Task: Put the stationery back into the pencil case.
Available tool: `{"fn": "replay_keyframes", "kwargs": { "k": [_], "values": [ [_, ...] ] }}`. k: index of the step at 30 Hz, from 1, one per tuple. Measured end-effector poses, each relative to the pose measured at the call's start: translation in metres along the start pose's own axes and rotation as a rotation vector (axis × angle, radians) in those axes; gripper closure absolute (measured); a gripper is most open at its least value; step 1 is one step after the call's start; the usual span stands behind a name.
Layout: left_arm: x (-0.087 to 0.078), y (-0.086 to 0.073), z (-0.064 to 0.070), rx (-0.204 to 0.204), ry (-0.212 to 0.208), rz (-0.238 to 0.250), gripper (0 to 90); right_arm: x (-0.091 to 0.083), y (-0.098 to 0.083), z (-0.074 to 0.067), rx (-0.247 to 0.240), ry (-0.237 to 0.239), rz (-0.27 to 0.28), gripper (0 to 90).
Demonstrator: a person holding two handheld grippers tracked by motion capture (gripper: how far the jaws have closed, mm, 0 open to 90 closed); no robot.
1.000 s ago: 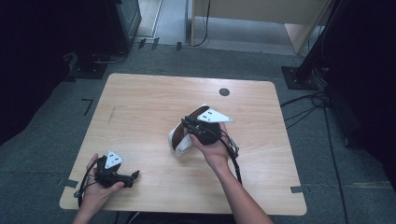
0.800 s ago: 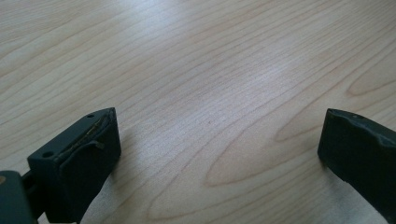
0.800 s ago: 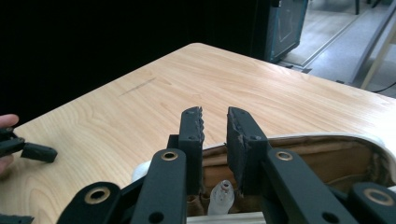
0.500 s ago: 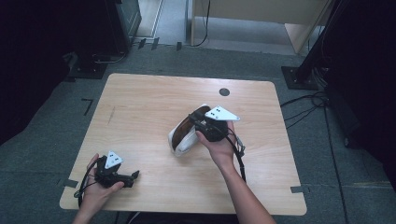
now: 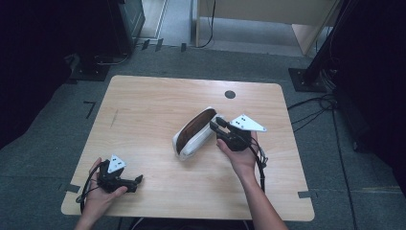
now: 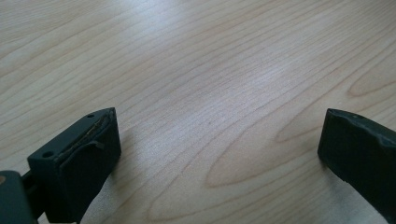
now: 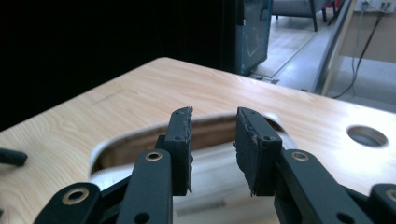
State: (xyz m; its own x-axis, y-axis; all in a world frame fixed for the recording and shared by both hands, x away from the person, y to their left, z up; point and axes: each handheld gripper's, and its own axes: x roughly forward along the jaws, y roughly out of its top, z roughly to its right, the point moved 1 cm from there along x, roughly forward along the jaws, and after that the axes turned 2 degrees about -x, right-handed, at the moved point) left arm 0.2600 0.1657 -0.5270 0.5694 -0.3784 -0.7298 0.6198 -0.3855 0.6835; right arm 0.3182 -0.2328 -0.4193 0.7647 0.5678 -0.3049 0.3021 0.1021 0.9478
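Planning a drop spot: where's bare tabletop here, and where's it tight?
Free: the far-left stretch of the table, from the left edge to the white case with brown lining; also the near middle, between the left gripper and the person's right forearm. Crowded: right of centre, where the right gripper sits at the case, short of the round hole.

We've got a pale wood-grain table (image 5: pixel 143 110) with a small dark round hole (image 5: pixel 230 94) up at 12 o'clock. The case (image 5: pixel 194 134) in the middle is white outside, brown inside. Both grippers (image 5: pixel 216 123) (image 5: pixel 138 179) are black with grey plates on top.
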Motion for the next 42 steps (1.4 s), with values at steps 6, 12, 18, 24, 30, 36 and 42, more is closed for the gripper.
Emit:
{"fn": "replay_keyframes", "kwargs": {
  "k": [6, 12, 18, 24, 30, 36, 42],
  "values": [
    [0.0, 0.0, 0.0, -0.001, 0.0, 0.0, 0.0, -0.019, -0.024, 0.013, 0.029, -0.018, -0.029, 67.0],
    [0.0, 0.0, 0.0, -0.001, 0.001, -0.001, 0.0, -0.035, -0.049, 0.024, 0.05, -0.036, -0.065, 66.7],
    [0.0, 0.0, 0.0, -0.001, 0.001, -0.002, 0.0, -0.046, -0.075, 0.032, 0.094, -0.045, -0.1, 65.1],
    [0.0, 0.0, 0.0, 0.0, 0.001, -0.002, 0.0, -0.048, -0.099, 0.037, 0.119, -0.044, -0.151, 62.6],
    [0.0, 0.0, 0.0, 0.0, 0.001, -0.002, 0.0, -0.047, -0.109, 0.037, 0.125, -0.044, -0.176, 62.5],
    [0.0, 0.0, 0.0, 0.0, 0.001, -0.002, 0.0, -0.045, -0.118, 0.037, 0.123, -0.047, -0.209, 62.7],
    [0.0, 0.0, 0.0, 0.0, 0.001, -0.002, 0.0, -0.044, -0.123, 0.033, 0.107, -0.056, -0.245, 62.1]
  ]
}}
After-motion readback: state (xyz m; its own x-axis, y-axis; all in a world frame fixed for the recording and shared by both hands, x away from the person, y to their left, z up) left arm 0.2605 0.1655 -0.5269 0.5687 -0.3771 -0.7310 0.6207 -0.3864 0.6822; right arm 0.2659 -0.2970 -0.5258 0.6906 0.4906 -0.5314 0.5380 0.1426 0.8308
